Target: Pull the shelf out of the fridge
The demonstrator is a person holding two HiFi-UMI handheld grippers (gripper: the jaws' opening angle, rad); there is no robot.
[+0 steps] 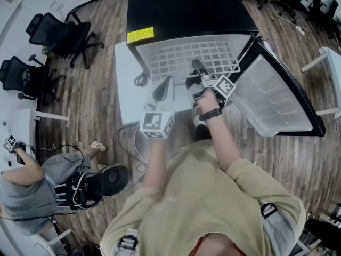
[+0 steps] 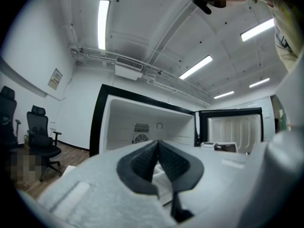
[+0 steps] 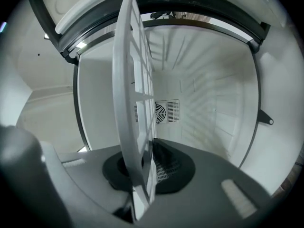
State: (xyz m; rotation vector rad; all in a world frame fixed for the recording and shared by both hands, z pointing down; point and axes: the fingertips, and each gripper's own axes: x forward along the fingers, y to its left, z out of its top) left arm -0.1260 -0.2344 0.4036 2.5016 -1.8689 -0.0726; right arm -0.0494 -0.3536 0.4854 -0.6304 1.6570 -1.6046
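The fridge (image 1: pixel 181 9) stands with its door (image 1: pixel 277 95) swung wide to the person's right. The white grid shelf (image 1: pixel 186 57) juts out of the fridge's open front, level, with much of its grid clear of the cabinet.

The right tool (image 1: pixel 198 68) is clenched on the shelf's front edge. In the right gripper view the shelf (image 3: pixel 135 94) runs edge-on between the dark pads of the right tool (image 3: pixel 147 167), which press on it from both sides. Behind it lies the white inside of the fridge, with a fan vent (image 3: pixel 161 112) on the back wall.

The left tool (image 1: pixel 162 87) hangs just beside the right one, in front of the shelf's near edge, and does not touch it. In the left gripper view the left tool (image 2: pixel 157 144) has its jaws together at the tips, with nothing gripped between them. It points toward the open fridge (image 2: pixel 142 122).

Two office chairs (image 1: pixel 58 33) stand well apart from the fridge at the left. Another person (image 1: pixel 32 188) sits on the floor near the lower left corner of the head view.
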